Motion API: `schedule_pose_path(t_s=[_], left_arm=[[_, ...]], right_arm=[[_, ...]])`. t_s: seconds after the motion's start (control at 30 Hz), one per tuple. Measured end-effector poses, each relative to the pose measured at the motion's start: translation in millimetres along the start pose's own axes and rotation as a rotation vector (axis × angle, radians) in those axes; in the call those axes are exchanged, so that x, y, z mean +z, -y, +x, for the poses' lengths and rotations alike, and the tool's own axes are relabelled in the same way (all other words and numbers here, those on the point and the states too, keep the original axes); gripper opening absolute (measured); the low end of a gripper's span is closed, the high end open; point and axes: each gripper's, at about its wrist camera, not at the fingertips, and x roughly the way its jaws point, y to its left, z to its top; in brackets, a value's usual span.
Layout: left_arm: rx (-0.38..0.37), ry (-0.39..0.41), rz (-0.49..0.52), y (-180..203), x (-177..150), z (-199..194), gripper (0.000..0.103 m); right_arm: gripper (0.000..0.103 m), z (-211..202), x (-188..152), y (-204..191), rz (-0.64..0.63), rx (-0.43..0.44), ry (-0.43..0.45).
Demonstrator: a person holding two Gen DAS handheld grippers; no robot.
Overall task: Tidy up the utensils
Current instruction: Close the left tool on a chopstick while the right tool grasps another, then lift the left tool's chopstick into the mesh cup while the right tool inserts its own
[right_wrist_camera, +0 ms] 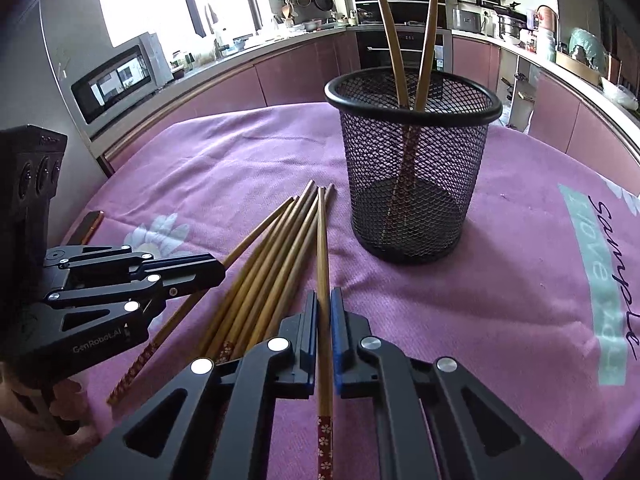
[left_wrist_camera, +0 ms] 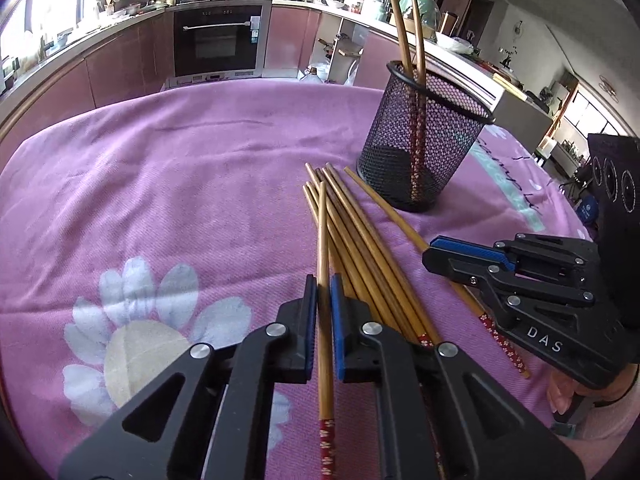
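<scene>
A black mesh cup (left_wrist_camera: 424, 140) (right_wrist_camera: 412, 168) stands upright on the pink cloth with two chopsticks (left_wrist_camera: 400, 20) (right_wrist_camera: 404, 40) leaning in it. Several bamboo chopsticks (left_wrist_camera: 360, 248) (right_wrist_camera: 264, 272) with red patterned ends lie in a fan in front of it. My left gripper (left_wrist_camera: 323, 292) (right_wrist_camera: 216, 270) is shut on one chopstick (left_wrist_camera: 322, 232) at the pile's left side. My right gripper (right_wrist_camera: 324, 300) (left_wrist_camera: 440, 256) is shut on another chopstick (right_wrist_camera: 322, 240) at the pile's right side. Both held sticks point toward the cup.
The pink flowered cloth (left_wrist_camera: 160, 180) covers the table. A black box with round dials (left_wrist_camera: 616, 184) (right_wrist_camera: 32, 168) rides above each gripper in the other's view. A small dark object (right_wrist_camera: 90, 224) lies at the cloth's left. Kitchen counters, an oven (left_wrist_camera: 218, 40) and a microwave (right_wrist_camera: 120, 76) stand behind.
</scene>
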Motion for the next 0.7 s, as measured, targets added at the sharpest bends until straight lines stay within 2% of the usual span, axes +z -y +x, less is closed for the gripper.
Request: schedule_pose_path(t_s=[0.33, 0.43, 0.7], left_arm=[[-0.074, 0.037, -0.025, -9.4, 6.2, -26.4, 0.008], [-0.113, 0.061, -0.020, -7.7, 11.2, -38.0, 0.008], [-0.198, 0.157, 0.006, -1.9, 25.7, -80.5, 0.008]], right_arm=[[0.005, -22.0, 1.5, 0.8, 0.016, 0.081, 0.048], [0.005, -35.0, 4.8, 2.2, 0.024, 0.120, 0.079], [0.005, -66.8, 15.8, 8.4, 0.034, 0.152, 0.167]])
